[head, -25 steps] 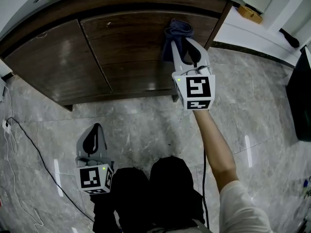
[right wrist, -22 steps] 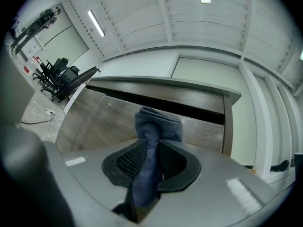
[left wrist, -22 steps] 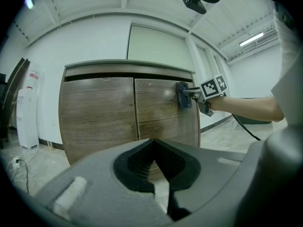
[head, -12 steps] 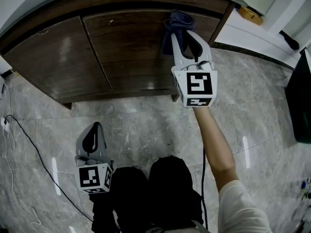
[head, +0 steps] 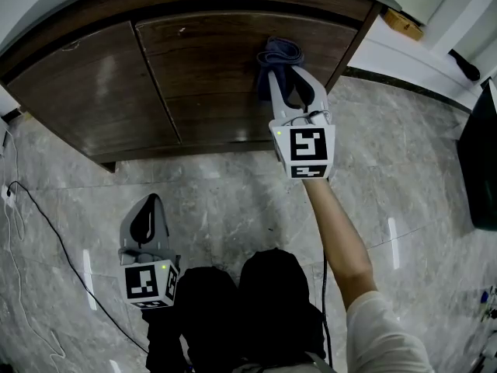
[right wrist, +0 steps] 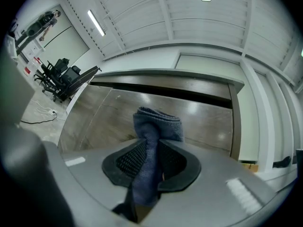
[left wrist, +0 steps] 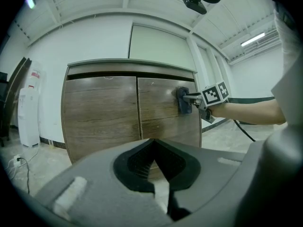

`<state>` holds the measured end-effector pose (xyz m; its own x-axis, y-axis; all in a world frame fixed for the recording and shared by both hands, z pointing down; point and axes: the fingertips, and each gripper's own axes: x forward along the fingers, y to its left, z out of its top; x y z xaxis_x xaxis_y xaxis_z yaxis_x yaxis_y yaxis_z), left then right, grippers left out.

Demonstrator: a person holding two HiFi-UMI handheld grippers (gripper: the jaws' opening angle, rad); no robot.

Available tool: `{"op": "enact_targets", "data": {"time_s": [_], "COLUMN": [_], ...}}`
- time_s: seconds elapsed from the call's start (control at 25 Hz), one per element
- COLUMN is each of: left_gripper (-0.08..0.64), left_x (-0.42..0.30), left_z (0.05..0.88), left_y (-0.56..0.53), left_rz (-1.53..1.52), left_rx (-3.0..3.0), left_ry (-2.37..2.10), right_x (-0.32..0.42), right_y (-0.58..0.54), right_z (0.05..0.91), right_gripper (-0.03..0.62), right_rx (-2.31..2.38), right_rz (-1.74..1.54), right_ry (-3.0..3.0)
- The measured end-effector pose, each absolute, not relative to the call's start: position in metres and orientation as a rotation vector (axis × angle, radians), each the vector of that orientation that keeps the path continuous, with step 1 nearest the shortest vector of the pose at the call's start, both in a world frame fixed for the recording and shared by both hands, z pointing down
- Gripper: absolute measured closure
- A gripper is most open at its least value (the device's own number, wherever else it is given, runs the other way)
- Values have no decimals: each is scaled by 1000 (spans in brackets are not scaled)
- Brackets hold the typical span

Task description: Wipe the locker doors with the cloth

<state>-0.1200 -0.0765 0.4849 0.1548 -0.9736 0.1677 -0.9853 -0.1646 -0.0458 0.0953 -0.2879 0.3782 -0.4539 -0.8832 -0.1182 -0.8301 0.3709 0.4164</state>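
The locker has two brown wood doors, a left door and a right door. A dark blue cloth is pressed against the right door near its right edge. My right gripper is shut on it, held out at arm's length. In the right gripper view the cloth bunches up between the jaws of that gripper and touches the door. My left gripper hangs low above the floor, shut and empty. The left gripper view has its tips meeting, with the cloth far off.
A black cable and a white plug lie on the grey marble floor at left. A cardboard box sits by the white wall right of the locker. A dark object stands at the right edge. A water dispenser stands left of the locker.
The right gripper slid the cloth a little up the right door, then back down and slightly left. The left gripper stayed where it was.
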Motion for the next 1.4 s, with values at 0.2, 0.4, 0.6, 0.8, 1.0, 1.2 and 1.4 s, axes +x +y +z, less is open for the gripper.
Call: {"op": "enact_targets", "data": {"time_s": [0.2,0.4,0.6,0.8,1.0,1.2,1.4], "left_gripper": [557,557,557,557,557,557,557], "left_x": [-120,-122,-123,-123,-125,-127,-128], "left_z": [484,486,485,486,490,491,492], "left_y": [-77,-76,-75,-74,-74,-73,-73], "left_rz": [243,244,249,250,251,263,267], "left_rx": [2326,2326,2326,2325,2313,2305,2304], "left_ry": [-1977,-1980,-1984,-1983,-1977,-1983,-1986], "right_x": [94,94,94,93,90,86,82], "right_y": [-288,-288,-289,-288,-288,-287,-286], "right_z": [405,437,466,490,522,552,579], "right_gripper": [508,508,508,508,508,508,508], "right_rx": [1552,1537,1522,1508,1490,1464,1435], "right_rz": [-585,-513,-438,-381,-293,-239,-175], "right_ry": [-2491,-2474,-2466,-2458,-2451,-2435,-2418]}}
